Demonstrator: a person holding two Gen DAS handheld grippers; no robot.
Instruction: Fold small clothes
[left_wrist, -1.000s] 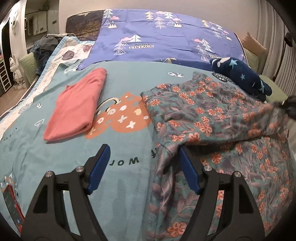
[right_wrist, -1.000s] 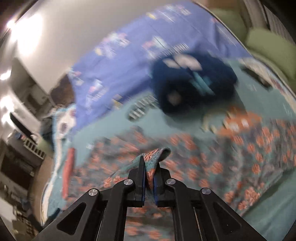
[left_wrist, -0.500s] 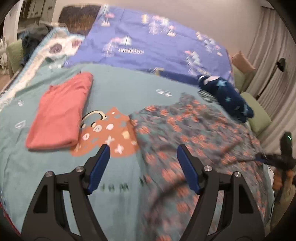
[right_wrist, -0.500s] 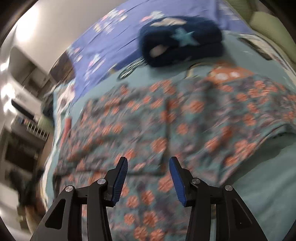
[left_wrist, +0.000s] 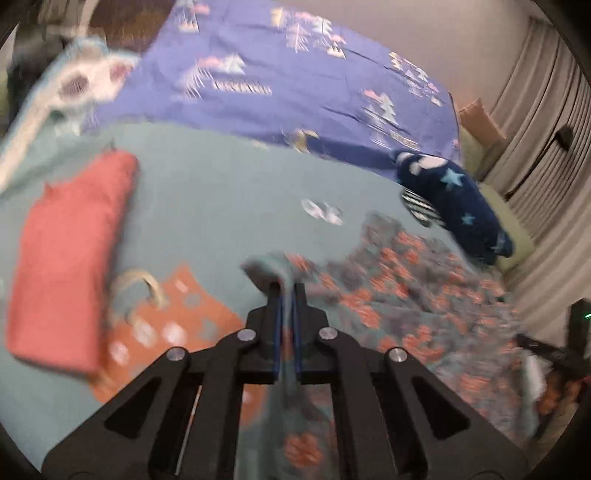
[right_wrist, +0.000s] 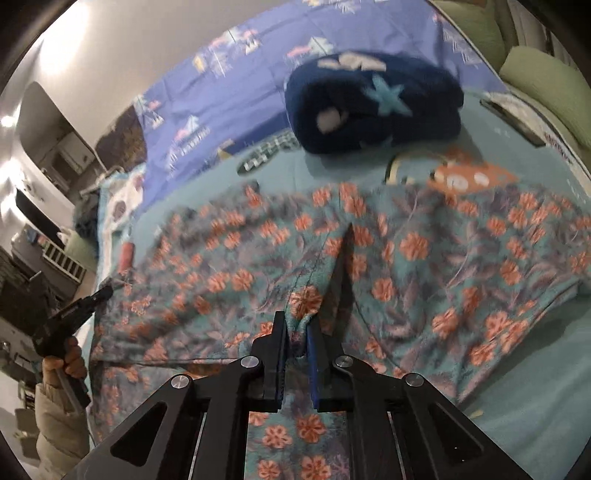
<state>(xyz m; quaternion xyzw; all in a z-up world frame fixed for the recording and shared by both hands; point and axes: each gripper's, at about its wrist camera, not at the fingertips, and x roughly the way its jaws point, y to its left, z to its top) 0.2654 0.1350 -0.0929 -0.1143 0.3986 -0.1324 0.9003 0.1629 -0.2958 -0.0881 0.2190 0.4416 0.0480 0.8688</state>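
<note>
A teal floral garment (left_wrist: 406, 302) lies spread on the bed, filling the right wrist view (right_wrist: 424, 258). My left gripper (left_wrist: 286, 286) is shut on a raised corner of it at its left side; the fabric hangs down between the fingers. The same gripper shows in the right wrist view (right_wrist: 107, 291), held by a hand (right_wrist: 70, 360). My right gripper (right_wrist: 296, 325) is closing on a bunched fold at the garment's near edge, with its pads pressing on the cloth. A folded red garment (left_wrist: 70, 266) lies to the left.
A rolled navy garment with stars (left_wrist: 454, 199) (right_wrist: 369, 103) sits beyond the floral one. The teal bed cover (left_wrist: 221, 192) meets a purple sheet (left_wrist: 277, 92) at the back. Green cushions (right_wrist: 546, 81) and curtains (left_wrist: 535, 129) line the right side.
The left gripper swung right and closed on the floral garment's corner. The right gripper let go of the fabric, opened, then closed on a fold at the near edge.
</note>
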